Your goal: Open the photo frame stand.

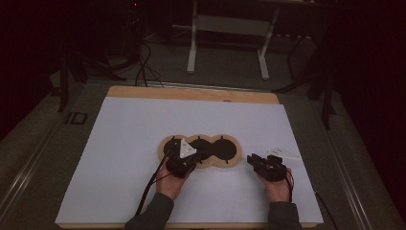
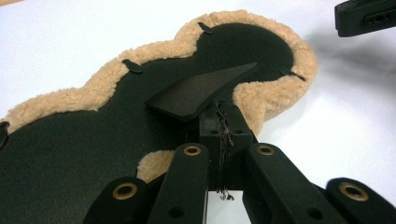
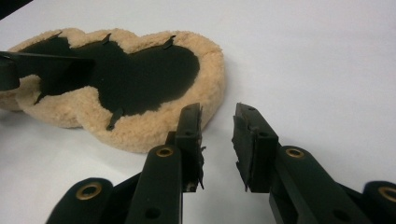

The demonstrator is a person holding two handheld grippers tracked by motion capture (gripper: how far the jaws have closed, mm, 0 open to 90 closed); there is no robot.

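Now the left gripper (image 2: 219,109) pinches the fleece-edged pad's (image 1: 200,150) black flap (image 2: 201,91) mid-tabletop (image 1: 119,143), right gripper (image 3: 218,140) half-open and empty beside it (likely next: grab the rim)

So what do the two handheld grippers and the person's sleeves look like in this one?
Both grippers are black. The left gripper carries a pale grey three-cornered plate on top, and dark cables trail back from it along the forearm. The right gripper has a similar plate beside it. Up close, the jaw linkages show brass-coloured rivets, and frayed threads hang from the jaws. The sleeves are dark grey.
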